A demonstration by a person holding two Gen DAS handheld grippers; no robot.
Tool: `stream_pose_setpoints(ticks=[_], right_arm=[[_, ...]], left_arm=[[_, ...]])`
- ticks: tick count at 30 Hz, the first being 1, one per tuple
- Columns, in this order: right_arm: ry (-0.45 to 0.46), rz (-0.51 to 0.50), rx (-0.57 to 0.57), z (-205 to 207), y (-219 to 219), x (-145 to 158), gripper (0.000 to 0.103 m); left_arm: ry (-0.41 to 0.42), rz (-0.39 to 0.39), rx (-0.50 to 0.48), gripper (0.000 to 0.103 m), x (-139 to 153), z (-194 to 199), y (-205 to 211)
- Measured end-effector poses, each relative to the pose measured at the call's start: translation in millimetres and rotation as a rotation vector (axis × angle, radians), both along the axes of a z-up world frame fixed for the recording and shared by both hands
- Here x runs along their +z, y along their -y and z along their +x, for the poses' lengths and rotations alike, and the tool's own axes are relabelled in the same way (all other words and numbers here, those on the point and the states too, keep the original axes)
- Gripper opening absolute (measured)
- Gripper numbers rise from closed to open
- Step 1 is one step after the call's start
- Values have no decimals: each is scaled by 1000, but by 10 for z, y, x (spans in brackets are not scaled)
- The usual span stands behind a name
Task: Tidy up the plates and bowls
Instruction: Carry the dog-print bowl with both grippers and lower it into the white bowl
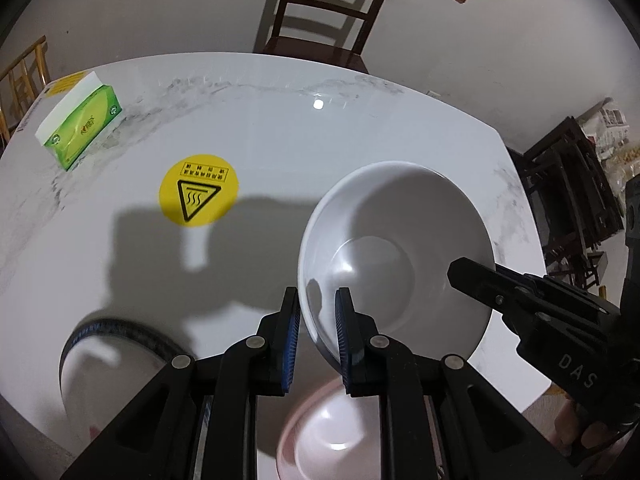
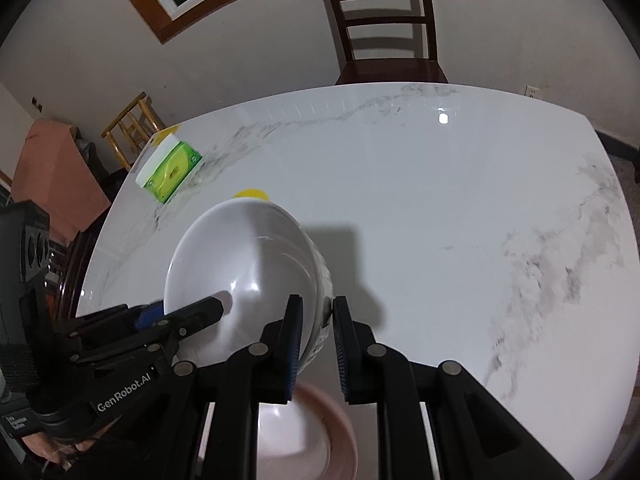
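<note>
Pinching opposite rims, the white bowl is held clear of the worktop by both claws: left claw clamped on its left rim, right claw on its right. Pink bowl is seen directly below, nearer than the blue-rimmed plate.

Quick count of what was on the table: three dishes total. One white bowl was up in the air over the near edge, one pink bowl sat under it at the near edge, and one dish with a dark patterned rim was by the near left corner, too blurry to say plate or bowl. There was one green tissue pack at the far left corner and one round yellow sticker mid-table. One dark wooden chair stood behind the far edge. Two grippers were in view.
</note>
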State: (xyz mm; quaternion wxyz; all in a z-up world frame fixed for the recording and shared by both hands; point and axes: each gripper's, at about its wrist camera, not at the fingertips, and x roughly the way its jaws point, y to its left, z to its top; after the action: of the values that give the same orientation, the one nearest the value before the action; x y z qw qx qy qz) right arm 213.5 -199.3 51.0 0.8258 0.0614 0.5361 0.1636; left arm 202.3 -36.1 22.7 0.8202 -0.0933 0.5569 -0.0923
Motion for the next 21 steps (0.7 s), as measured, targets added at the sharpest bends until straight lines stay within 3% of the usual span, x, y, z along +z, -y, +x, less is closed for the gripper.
stream_pose_setpoints(ticks=[12, 21], right_arm=[[2, -9, 18, -711, -2, 83, 16], [-15, -11, 20, -1023, 2, 15, 16]], left_arm=[[3, -9, -13, 15, 110, -672, -3], [-7, 5, -21, 15, 84, -1009, 19]])
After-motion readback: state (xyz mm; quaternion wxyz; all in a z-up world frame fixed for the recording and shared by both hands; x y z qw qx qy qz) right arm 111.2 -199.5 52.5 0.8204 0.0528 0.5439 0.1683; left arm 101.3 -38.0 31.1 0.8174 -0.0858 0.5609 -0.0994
